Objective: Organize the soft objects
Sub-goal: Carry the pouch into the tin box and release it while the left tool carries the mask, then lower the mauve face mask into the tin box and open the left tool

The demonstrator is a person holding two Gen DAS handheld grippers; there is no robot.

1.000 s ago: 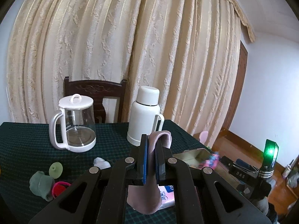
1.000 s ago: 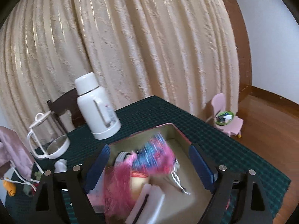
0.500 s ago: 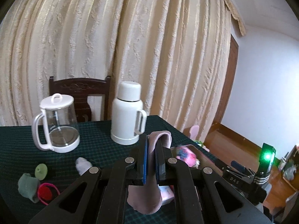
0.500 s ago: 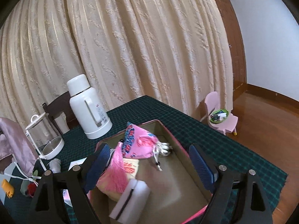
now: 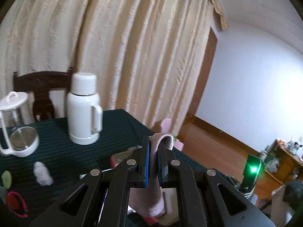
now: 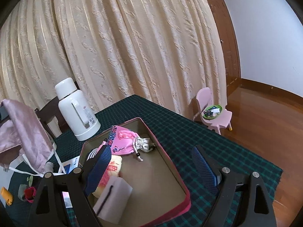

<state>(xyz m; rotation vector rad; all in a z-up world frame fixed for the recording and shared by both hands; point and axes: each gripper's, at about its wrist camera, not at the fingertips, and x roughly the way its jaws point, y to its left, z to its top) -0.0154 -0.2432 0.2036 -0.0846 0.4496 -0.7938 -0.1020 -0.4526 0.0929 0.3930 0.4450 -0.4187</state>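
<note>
My left gripper is shut on a mauve satin cloth that folds over the pads and hangs below them. In the right wrist view the same cloth hangs at the left edge, trailing white straps, left of the pink-rimmed box. My right gripper stands open over the box with nothing between its pads. Inside the box lie a pink drawstring pouch, a yellow-and-pink towel and a white foam block.
A white thermos and a glass kettle stand at the back of the green checked tablecloth. A white fluff, a green piece and a red ring lie at left. A pink child's chair stands on the floor beyond.
The left gripper has swung right with the cloth, nearer the box. The pink pouch, blurred in mid-fall a second ago, now lies still in the box under the open right gripper.
</note>
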